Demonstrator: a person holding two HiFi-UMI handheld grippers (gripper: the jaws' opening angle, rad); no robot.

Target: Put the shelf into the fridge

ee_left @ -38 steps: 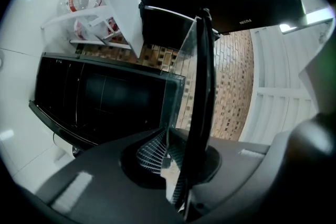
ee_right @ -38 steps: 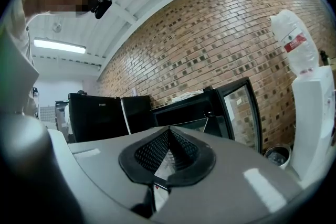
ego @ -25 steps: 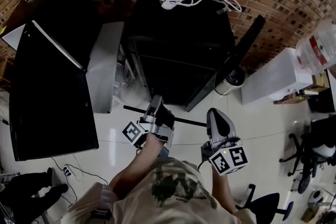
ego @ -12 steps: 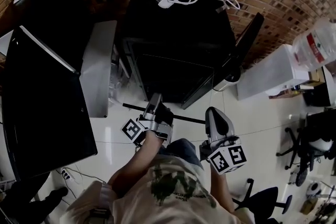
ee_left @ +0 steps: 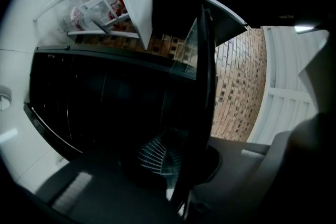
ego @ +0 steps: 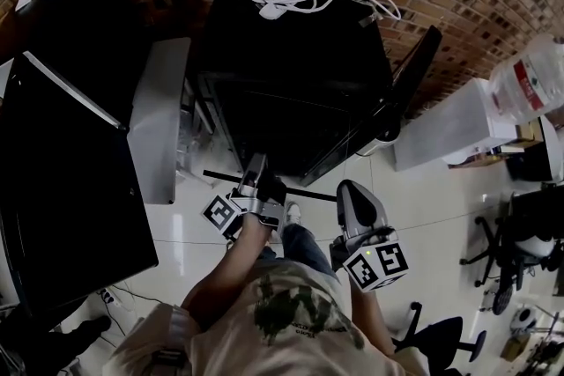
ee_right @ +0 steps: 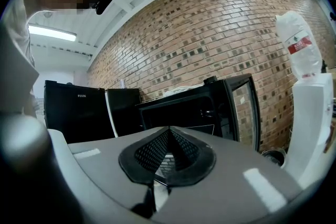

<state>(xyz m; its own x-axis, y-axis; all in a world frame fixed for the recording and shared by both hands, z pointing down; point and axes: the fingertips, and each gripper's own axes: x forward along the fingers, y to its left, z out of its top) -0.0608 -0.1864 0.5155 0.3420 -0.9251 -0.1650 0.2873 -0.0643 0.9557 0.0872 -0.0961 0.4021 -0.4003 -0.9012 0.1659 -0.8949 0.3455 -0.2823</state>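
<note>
While the person stands facing the black fridge (ego: 291, 57), whose door (ego: 412, 70) hangs open, both forearms reach forward toward it. The left gripper (ego: 256, 165), held about level just before the fridge's open front, is clenched on the shelf (ego: 310, 195). The shelf is a thin, dark-edged glass panel that lies crosswise in front of the opening, still outside the fridge. The right gripper (ego: 345, 189), on the side nearer the door, tips slightly downward, its jaws pressed together on nothing.
</note>
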